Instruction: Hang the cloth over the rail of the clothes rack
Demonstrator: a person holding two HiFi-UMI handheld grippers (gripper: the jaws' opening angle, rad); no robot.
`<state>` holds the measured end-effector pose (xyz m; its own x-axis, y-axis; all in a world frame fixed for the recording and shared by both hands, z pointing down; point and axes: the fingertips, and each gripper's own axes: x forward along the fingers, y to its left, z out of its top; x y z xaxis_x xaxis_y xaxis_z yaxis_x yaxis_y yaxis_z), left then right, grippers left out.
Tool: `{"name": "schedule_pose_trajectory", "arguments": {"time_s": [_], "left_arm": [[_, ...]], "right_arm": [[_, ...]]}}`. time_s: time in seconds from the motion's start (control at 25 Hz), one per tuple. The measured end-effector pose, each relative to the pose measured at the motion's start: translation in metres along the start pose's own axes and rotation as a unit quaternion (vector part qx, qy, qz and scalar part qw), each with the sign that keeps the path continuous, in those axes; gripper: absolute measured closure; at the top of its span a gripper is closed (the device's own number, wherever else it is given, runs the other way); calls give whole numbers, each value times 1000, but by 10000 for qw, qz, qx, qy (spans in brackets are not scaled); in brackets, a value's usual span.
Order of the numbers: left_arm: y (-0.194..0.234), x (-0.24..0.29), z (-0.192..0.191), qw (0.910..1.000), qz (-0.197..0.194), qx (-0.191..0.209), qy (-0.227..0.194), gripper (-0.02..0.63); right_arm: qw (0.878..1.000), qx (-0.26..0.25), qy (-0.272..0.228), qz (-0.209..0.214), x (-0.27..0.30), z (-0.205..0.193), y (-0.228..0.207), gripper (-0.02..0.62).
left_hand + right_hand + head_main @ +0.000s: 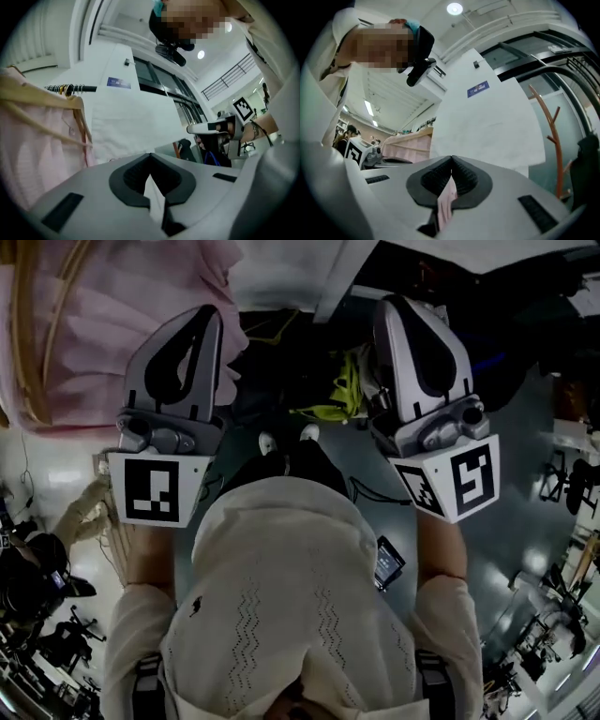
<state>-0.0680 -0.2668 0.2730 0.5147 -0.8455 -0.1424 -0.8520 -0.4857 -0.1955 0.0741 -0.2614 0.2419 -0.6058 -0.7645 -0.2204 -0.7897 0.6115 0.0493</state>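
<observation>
A pink cloth [112, 306] hangs at the upper left on a wooden hanger [33, 343]. In the left gripper view that pink cloth [33, 154] and hanger [47, 101] hang from a dark rail [70, 88]. My left gripper [208, 317] is raised beside it, and its jaws [151, 176] are shut on a pale strip of fabric [155, 202]. My right gripper [392, 307] is held up level with it. Its jaws [451, 172] are shut on a pink strip of cloth [446, 204]. How the cloth runs between the two grippers is hidden.
A white panel with a blue label [136, 122] stands behind the rack. A wooden coat stand [555, 140] rises at the right. My own cream sweater [291, 596] fills the lower head view. Tripods and gear [47, 615] stand on the floor around.
</observation>
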Motion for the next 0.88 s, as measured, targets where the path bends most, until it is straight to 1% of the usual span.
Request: {"name": "schedule_pose_trajectory", "arguments": {"time_s": [0.08, 0.12, 0.2, 0.28, 0.32, 0.4, 0.52, 0.6, 0.72, 0.88], "left_arm": [[-8, -17, -22, 9995, 80, -30, 298, 595], [-12, -25, -29, 9994, 72, -78, 343, 594], [-18, -33, -41, 9994, 11, -219, 267, 595], [-26, -34, -55, 9991, 7, -384, 205, 595], [-32, -36, -62, 9988, 10, -430, 227, 594], [-43, -41, -72, 9988, 4, -370, 316, 594], [-59, -46, -83, 9985, 33, -246, 489, 594], [-70, -47, -90, 9976, 4, -323, 609, 594], [-80, -52, -93, 9961, -71, -514, 707, 594], [-88, -57, -91, 9954, -64, -615, 733, 594]], "right_arm": [[9990, 75, 271, -345, -13, -30, 6, 577], [9981, 24, 373, -490, -19, -44, 10, 577], [9966, -15, 494, -661, -27, -69, 14, 577], [9954, 180, 630, -702, -32, -94, 17, 577], [9947, 291, 725, -670, -35, -104, 20, 577], [9939, 365, 901, -514, -39, -116, 32, 577], [9941, 381, 984, -250, -41, -120, 44, 577], [9942, 471, 967, -76, -43, -120, 48, 577], [9942, 430, 979, 144, -42, -115, 53, 577], [9935, 494, 1021, 137, -48, -112, 54, 577]]}}
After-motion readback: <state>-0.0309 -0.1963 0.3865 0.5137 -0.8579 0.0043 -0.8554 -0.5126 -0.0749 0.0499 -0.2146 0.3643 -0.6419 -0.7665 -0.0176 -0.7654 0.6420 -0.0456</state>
